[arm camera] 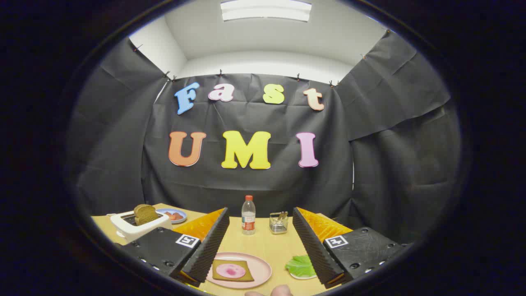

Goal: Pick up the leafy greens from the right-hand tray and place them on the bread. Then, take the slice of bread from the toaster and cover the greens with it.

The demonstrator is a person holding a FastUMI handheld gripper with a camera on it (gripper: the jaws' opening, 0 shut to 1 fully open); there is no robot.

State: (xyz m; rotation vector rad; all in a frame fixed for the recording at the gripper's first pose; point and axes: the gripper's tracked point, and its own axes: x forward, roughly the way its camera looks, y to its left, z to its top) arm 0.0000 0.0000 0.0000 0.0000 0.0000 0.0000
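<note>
While the black two-finger gripper (259, 230) hangs above the pale wooden table (263, 243), we note its ribbed fingers (207, 246) spread wide, released, grasping nothing. Between the fingers, low down, lies a round pink plate (263, 267) bearing a brown slice of bread (242, 274) topped with a pink round of meat (230, 270). The green leafy greens (301, 265) rest on a small white tray (303, 276) just inside the right finger, apart from the plate. Beyond the left finger we see a white toaster (135, 228) with a brown bread slice (145, 213) standing up out of it, and a blue dish (174, 215) behind. Farther ahead stand a clear plastic bottle (248, 215) and a wire mesh holder (279, 222).
</note>
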